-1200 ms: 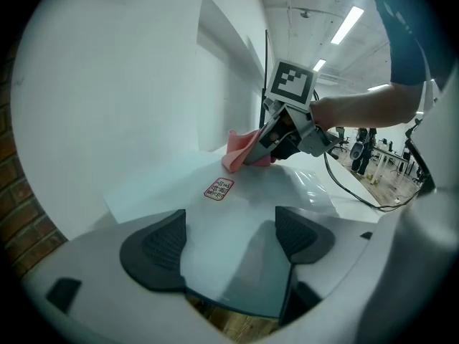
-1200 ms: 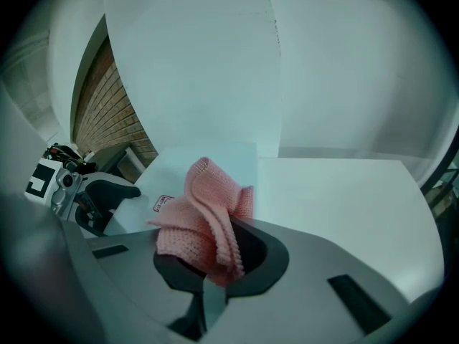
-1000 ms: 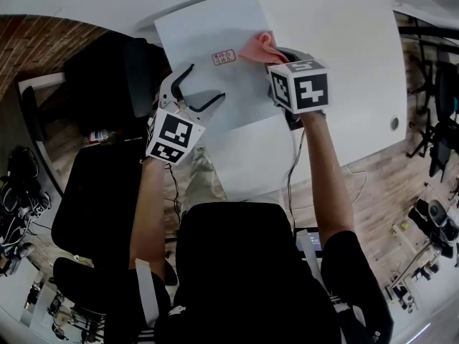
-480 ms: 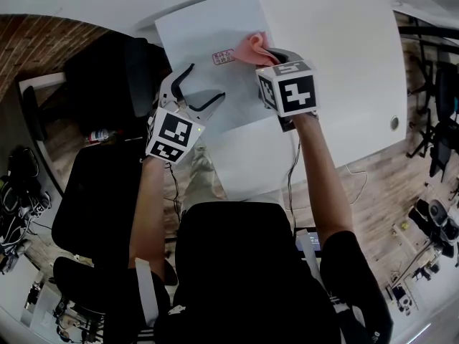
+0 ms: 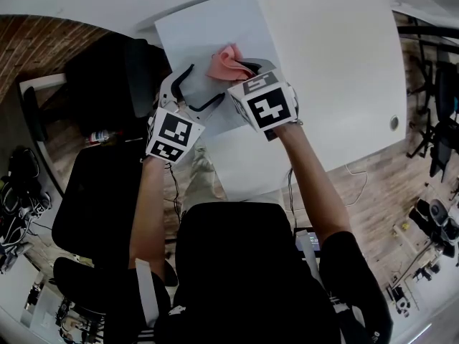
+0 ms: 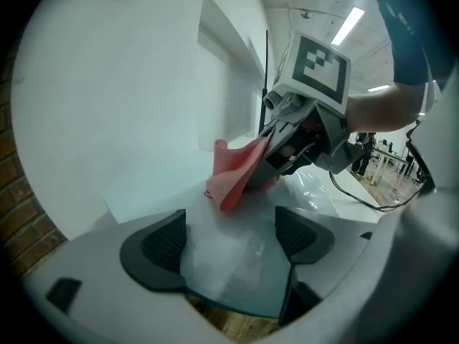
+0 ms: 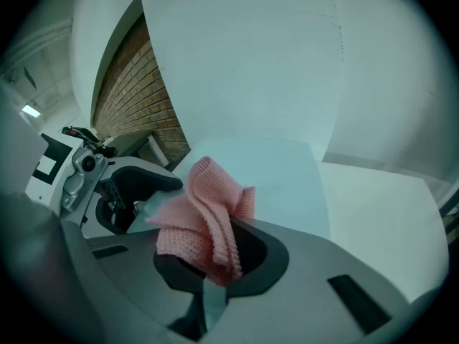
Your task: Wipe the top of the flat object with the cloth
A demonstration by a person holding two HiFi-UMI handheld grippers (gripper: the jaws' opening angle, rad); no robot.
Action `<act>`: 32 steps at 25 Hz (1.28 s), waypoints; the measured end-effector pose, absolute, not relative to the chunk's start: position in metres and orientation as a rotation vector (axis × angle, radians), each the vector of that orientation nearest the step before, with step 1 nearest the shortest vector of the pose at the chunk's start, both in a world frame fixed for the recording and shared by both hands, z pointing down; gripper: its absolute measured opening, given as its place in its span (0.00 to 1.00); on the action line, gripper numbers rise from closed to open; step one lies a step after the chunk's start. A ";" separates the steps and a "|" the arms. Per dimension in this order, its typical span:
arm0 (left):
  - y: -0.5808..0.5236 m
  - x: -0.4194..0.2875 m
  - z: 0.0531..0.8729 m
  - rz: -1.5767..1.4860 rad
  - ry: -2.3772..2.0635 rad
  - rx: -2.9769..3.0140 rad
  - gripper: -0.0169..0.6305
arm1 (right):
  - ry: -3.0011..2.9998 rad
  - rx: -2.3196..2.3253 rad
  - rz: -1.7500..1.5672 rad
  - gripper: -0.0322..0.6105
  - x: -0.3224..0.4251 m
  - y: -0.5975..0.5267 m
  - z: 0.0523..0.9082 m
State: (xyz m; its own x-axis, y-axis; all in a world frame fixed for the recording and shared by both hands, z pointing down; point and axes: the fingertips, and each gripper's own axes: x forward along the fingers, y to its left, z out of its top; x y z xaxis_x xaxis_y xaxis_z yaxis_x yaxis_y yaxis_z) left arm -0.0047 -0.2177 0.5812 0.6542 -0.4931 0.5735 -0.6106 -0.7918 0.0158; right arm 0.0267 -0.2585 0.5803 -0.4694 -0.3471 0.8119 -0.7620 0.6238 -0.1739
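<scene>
At the left we see the person's left forearm reaching straight ahead, holding the left gripper (image 5: 206,82). Its cube bears black-and-white square markers rather than words. Its jaws are spread wide and grasp nothing; in the left gripper view (image 6: 231,239) they rest over the near left edge of the pale, glossy flat rectangular sheet (image 5: 193,38).

The sheet lies flat on the left part of the white table (image 5: 337,63), reaching its far edge, and its long sides run away from the person.

On the sheet's middle sits the pink knitted cloth (image 5: 224,63), bunched into upright folds and touching the surface.

To its right, the right forearm angles inward toward the left. The right gripper (image 5: 247,70) also has a cube with black-and-white square patterns. In the right gripper view (image 7: 215,260) its jaws are clamped on the cloth (image 7: 204,213), which stands up from the dark pads.
</scene>
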 end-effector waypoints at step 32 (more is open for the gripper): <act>-0.218 -0.006 0.581 0.841 -0.901 2.663 0.61 | -1.980 1.067 0.758 0.12 0.114 -0.270 0.574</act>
State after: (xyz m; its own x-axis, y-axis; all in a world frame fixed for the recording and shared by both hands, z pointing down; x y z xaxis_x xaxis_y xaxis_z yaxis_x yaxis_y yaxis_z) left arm -0.0058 -0.2177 0.5806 0.6510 -0.4926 0.5776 -0.6102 -0.7921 0.0123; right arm 0.1141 -0.2698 0.5740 -0.3714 -0.4227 0.8267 -0.8667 0.4771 -0.1455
